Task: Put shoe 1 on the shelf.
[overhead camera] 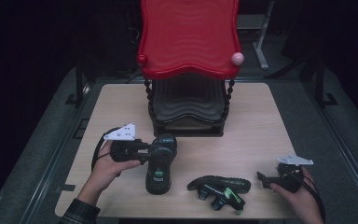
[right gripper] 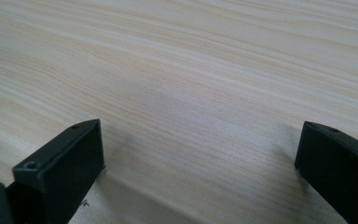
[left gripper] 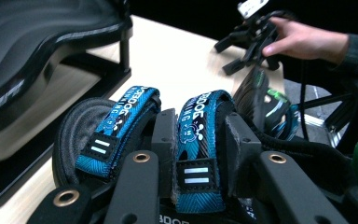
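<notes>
Shoes lie on the table (overhead camera: 261, 116) in the high view, one shoe (overhead camera: 161, 163) clamped by the left gripper (overhead camera: 144, 151) before the red rack (overhead camera: 189, 37), the other shoe (overhead camera: 219, 186) on its side near the right gripper (overhead camera: 263, 178); the left gripper view shows jaws pinching its blue strap (left gripper: 200, 140), and the right gripper view shows jaws spread wide over bare wood.

Both black grippers carry grey three-cornered plates, brass-ringed screws, black cables; sleeves are dark plaid.

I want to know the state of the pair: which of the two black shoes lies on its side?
The shoe nearer the right claw lies on its side, sole facing away. The other shoe stands upright, gripped at its collar by the left claw.
</notes>
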`<state>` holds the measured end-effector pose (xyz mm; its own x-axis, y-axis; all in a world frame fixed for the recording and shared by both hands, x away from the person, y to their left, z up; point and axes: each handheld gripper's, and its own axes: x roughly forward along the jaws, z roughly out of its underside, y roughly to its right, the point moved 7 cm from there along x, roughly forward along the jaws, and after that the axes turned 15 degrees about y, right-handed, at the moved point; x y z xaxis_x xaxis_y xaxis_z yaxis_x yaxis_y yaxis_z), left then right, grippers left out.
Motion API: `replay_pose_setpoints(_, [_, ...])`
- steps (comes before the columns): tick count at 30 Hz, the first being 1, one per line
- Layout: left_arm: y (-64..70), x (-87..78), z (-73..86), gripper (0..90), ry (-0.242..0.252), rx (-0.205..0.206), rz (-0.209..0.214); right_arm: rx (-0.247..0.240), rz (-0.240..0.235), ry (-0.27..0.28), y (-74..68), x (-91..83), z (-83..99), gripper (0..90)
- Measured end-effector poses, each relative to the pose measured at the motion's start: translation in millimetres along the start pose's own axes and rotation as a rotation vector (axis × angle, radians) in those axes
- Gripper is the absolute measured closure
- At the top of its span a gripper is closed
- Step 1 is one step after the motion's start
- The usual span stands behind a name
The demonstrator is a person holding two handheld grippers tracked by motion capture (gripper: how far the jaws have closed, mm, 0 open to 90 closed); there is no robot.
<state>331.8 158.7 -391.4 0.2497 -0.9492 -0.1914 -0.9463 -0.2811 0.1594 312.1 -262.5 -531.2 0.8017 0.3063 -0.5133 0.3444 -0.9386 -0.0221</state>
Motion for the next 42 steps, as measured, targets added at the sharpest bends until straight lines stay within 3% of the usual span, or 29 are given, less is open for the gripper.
replay_pose_setpoints(30, [31.8,29.8,-135.0,69.1,0.073,0.108,0.135,-0.001,-0.002,0.001,-0.3,-0.1,0.0,0.6])
replay_pose_setpoints(42, [37.4,26.6,-191.9,69.1,0.121,0.170,0.144,0.000,-0.002,0.001,-0.4,0.0,-0.1,0.6])
